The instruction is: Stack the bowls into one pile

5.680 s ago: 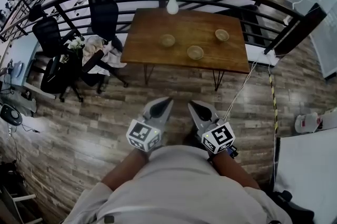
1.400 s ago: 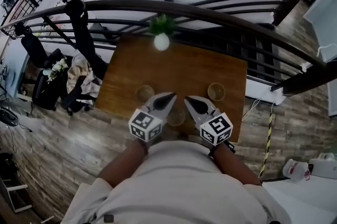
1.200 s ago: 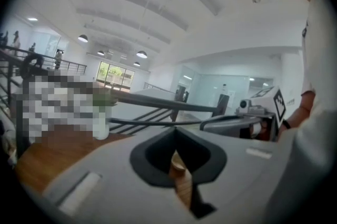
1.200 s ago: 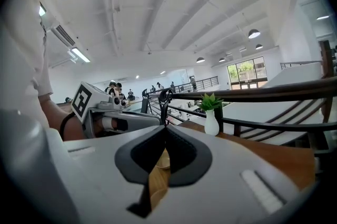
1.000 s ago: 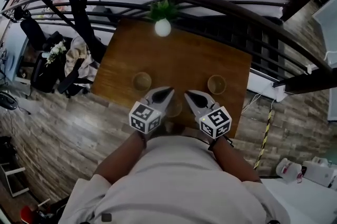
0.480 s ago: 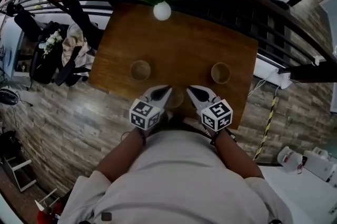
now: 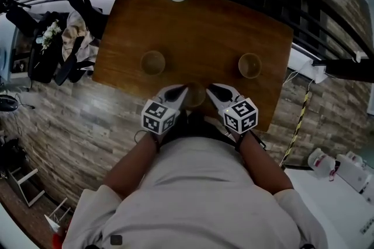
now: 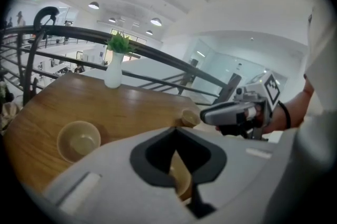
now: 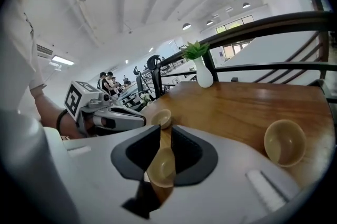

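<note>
The middle bowl (image 7: 196, 97) is mostly hidden between the left hand-held gripper (image 7: 181, 91) and the right hand-held gripper (image 7: 213, 90), whose opening jaws frame only a slice of it. The desk (image 7: 198, 31) loses its near edge beneath both hand-held grippers.

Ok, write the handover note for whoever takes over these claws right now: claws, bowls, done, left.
Claws: left claw jaws together, empty, just left of the near bowl; right claw jaws opening, nothing gripped, that bowl seen through the gap.
Bowls: three, all apart on the table; near bowl by the front edge between the claws, left bowl and right bowl farther back.
Done: nothing stacked.
Left: probably grip the near bowl, set it into another, then add the third.
</note>
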A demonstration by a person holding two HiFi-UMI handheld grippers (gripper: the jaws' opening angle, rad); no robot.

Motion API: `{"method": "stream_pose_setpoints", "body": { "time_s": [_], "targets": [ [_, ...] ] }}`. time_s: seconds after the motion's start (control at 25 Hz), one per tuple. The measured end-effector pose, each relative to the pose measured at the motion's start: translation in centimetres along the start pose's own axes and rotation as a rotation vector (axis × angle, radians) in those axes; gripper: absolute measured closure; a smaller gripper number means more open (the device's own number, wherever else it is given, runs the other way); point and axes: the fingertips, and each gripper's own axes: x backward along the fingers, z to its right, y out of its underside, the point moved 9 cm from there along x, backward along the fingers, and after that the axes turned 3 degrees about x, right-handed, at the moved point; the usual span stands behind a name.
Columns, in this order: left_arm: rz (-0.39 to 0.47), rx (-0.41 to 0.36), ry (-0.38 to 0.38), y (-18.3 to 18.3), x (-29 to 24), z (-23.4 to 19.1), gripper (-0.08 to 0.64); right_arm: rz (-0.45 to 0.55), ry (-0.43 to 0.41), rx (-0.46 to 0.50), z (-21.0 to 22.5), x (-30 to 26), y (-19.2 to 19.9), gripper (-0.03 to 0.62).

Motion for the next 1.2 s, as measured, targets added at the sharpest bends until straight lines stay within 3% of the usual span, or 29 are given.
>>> {"method": "stream_pose_setpoints", "body": {
  "time_s": [0.64,1.2],
  "targets": [
    [-0.090,0.046,-0.014,4.8,-2.0,-3.0,0.555,-0.153,0.031,-0.106,2.7,-4.8,5.4,0.474],
    [-0.118,0.089,0.003,6.8,-2.5,-4.8,0.555,-0.284,0.088,-0.173,4.1,-7.9,9.1,0.488]
  ]
}}
